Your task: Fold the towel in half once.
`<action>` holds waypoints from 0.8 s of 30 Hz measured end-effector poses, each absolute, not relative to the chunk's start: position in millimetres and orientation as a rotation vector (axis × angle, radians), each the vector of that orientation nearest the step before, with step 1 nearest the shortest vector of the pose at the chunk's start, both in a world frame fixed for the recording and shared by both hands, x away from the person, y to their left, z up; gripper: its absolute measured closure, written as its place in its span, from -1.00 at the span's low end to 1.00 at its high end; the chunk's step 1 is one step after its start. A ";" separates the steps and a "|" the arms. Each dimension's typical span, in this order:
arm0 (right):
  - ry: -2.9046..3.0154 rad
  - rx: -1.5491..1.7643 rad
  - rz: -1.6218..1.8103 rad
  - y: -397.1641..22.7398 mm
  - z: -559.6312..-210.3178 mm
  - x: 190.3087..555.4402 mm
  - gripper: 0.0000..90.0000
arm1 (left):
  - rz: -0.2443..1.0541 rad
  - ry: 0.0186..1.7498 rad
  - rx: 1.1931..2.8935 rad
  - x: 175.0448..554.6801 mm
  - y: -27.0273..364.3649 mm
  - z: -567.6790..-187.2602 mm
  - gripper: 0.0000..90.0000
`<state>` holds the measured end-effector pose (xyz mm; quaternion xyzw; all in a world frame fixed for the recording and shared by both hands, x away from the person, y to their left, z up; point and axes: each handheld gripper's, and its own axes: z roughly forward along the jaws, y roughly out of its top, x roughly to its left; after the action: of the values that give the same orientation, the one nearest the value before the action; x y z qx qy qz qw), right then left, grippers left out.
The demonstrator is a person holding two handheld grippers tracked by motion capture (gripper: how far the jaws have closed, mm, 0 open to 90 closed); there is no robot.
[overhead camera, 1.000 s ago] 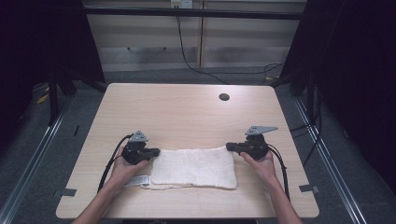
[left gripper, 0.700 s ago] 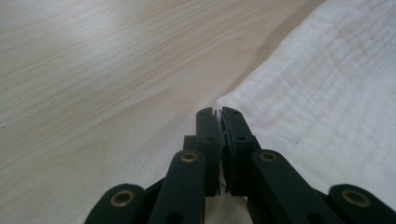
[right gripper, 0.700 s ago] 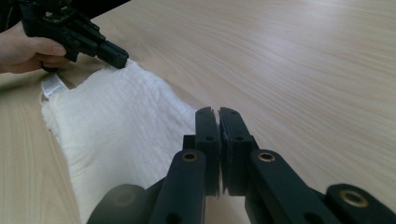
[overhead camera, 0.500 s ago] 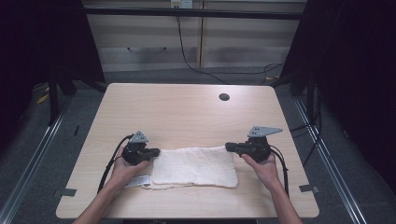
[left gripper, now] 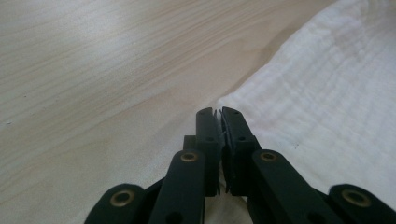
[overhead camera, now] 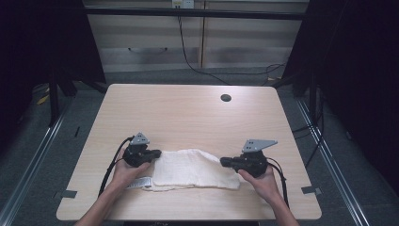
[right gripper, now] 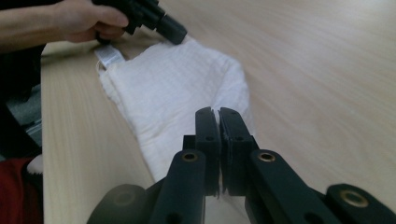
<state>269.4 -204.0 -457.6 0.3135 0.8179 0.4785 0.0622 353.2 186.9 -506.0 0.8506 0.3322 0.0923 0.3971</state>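
Note:
A white folded towel [overhead camera: 193, 169] lies near the front edge of the wooden table [overhead camera: 188, 113]. My left gripper [overhead camera: 159, 153] is shut, its tip resting at the towel's upper left corner. In the left gripper view the shut jaws [left gripper: 219, 112] meet the towel [left gripper: 327, 93] at its edge, with no cloth visibly pinched. My right gripper [overhead camera: 222, 161] is shut too and hovers over the towel's right end. In the right gripper view its jaws [right gripper: 215, 111] point along the towel [right gripper: 177, 88] toward the left gripper [right gripper: 180, 37]. A small label [right gripper: 109, 56] sticks out by the left hand.
A dark round cable hole [overhead camera: 226, 98] sits at the back right of the table. Bare wood stretches behind the towel. Beyond the table are black frame posts, a cable on the floor and dark curtains on both sides.
The right hand has drawn its gripper to the right and slightly up, off the towel's middle toward its right end. The left hand and the towel have stayed put.

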 end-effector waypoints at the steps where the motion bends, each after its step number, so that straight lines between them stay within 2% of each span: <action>1: 2.487 0.944 1.429 -202.6 -459.2 266.9 0.94 | 0.237 0.841 2.156 353.0 186.8 -505.9 0.92; 24: 2.712 0.968 1.276 -197.8 -496.1 251.1 0.94 | 0.235 0.854 2.141 353.5 186.2 -506.6 0.92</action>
<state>251.1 -197.8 -496.1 0.3074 0.8611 0.4049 -0.0041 353.5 186.2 -506.6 0.8466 0.3377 0.0928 0.4008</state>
